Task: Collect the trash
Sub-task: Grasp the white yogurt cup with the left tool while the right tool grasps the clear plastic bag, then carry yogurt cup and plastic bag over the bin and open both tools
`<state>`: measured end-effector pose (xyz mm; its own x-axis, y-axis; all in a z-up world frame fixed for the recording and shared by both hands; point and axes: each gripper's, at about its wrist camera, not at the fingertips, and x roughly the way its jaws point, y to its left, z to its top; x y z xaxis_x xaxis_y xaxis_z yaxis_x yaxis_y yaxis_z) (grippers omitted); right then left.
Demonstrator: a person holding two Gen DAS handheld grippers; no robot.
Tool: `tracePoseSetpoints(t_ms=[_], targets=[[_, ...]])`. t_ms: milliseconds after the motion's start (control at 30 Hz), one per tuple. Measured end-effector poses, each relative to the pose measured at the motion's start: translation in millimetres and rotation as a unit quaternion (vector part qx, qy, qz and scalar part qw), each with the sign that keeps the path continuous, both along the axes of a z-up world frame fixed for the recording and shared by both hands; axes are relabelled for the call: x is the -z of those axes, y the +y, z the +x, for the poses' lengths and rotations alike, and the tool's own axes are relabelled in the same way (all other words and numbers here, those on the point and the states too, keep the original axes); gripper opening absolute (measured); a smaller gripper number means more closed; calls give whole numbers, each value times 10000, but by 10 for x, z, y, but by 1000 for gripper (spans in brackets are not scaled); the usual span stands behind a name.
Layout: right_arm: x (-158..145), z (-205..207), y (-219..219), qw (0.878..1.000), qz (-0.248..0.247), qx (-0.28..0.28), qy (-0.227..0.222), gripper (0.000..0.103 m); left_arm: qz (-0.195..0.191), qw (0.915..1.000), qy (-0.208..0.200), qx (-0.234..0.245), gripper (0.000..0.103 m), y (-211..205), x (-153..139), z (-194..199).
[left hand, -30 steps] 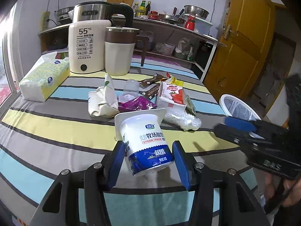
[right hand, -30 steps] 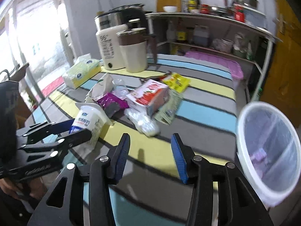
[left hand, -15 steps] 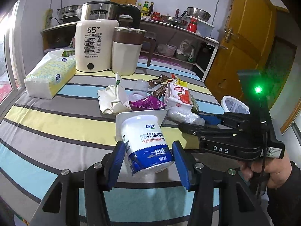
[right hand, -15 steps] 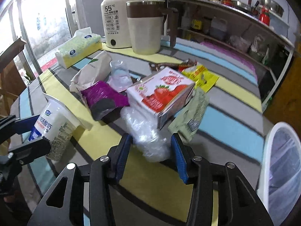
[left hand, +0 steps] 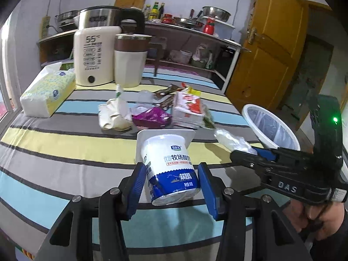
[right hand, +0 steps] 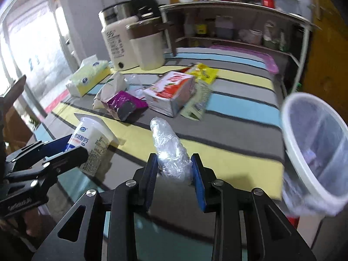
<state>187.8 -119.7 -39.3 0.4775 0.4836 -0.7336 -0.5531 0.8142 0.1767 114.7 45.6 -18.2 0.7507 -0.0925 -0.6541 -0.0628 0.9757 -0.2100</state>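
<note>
White plastic, the yogurt cup (left hand: 170,167) lies at lower centre of the left view between the left tongs (left hand: 171,187), whose jaws are closing, not yet pressing; light and thin-walled, best taken mid-body.

In the right view, the right tongs (right hand: 175,170) are closing around the crumpled film (right hand: 170,152) at centre, soft, slippery, near the bin (right hand: 315,150).

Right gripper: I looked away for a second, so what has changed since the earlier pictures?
The right gripper reached in around the crumpled plastic wrap, which now sits off the trash pile between its closing jaws. The left gripper still brackets the yogurt cup; other trash unmoved.
</note>
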Motion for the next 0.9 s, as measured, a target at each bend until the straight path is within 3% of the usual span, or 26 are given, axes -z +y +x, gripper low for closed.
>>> tracePoseSetpoints(t_ms=[233, 400, 633, 700, 767, 900], targets=[[-137, -54, -426, 9985, 113, 530, -122, 33, -86, 9992, -137, 372, 45, -266, -128, 147], [-200, -10, -709, 9960, 140, 861, -203, 33, -65, 9975, -246, 652, 35, -493, -194, 305], [-193, 39, -916, 9941, 213, 1046, -172, 33, 147, 9959, -303, 835, 34, -568, -218, 324], [-185, 29, -912, 9943, 232, 1029, -172, 33, 130, 9954, -196, 924, 38, -530, -172, 280], [-179, 22, -899, 9945, 256, 1001, -170, 33, 103, 9953, -119, 954, 51, -502, -122, 237], [-162, 14, -882, 9945, 288, 991, -158, 33, 27, 9955, 45, 951, 55, -458, -34, 188]])
